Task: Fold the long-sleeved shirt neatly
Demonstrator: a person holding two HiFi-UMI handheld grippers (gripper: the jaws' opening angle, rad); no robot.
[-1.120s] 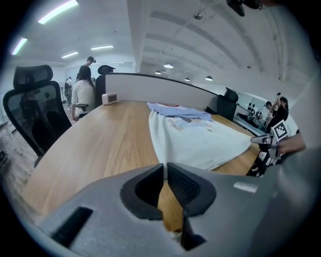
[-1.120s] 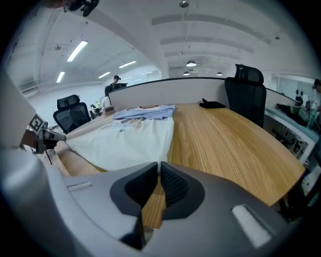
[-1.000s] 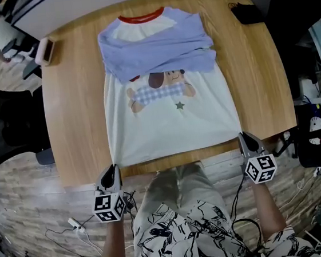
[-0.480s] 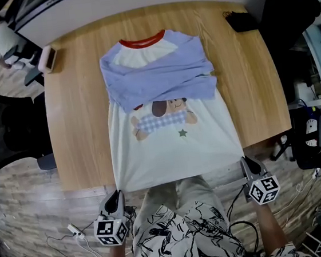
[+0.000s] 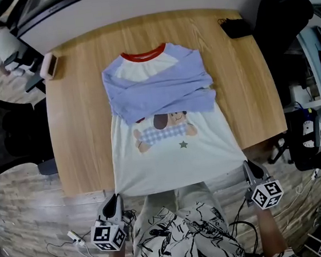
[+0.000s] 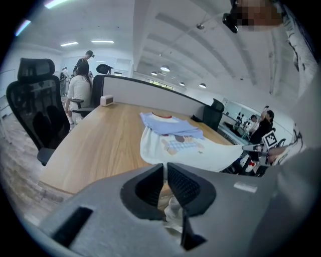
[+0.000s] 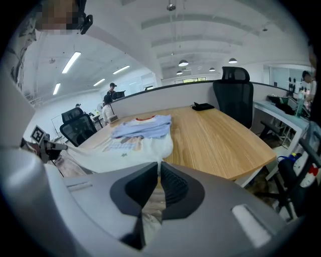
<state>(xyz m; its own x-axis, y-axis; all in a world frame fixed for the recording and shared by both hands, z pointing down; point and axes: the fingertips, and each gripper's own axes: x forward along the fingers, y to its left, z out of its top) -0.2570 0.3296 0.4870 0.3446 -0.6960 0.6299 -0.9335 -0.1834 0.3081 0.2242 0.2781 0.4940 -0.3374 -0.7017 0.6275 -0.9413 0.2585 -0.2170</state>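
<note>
- My left gripper (image 5: 116,198): jaws clamped on the shirt (image 5: 172,152) hem corner.
- My right gripper (image 5: 248,167): jaws gripping the other corner.
- Hem taut, just past the worktop (image 5: 80,134) edge.

The cream and lavender long-sleeved cloth shirt (image 5: 175,152) looks soft and matt, with a red neckband at 12 o'clock. It lies on the pale wooden table (image 5: 80,134), whose smooth grained top has a faint sheen. The left gripper (image 6: 165,173) and right gripper (image 7: 159,173) have matt grey plastic shells and dark, finely ribbed pads (image 6: 183,184).
</note>
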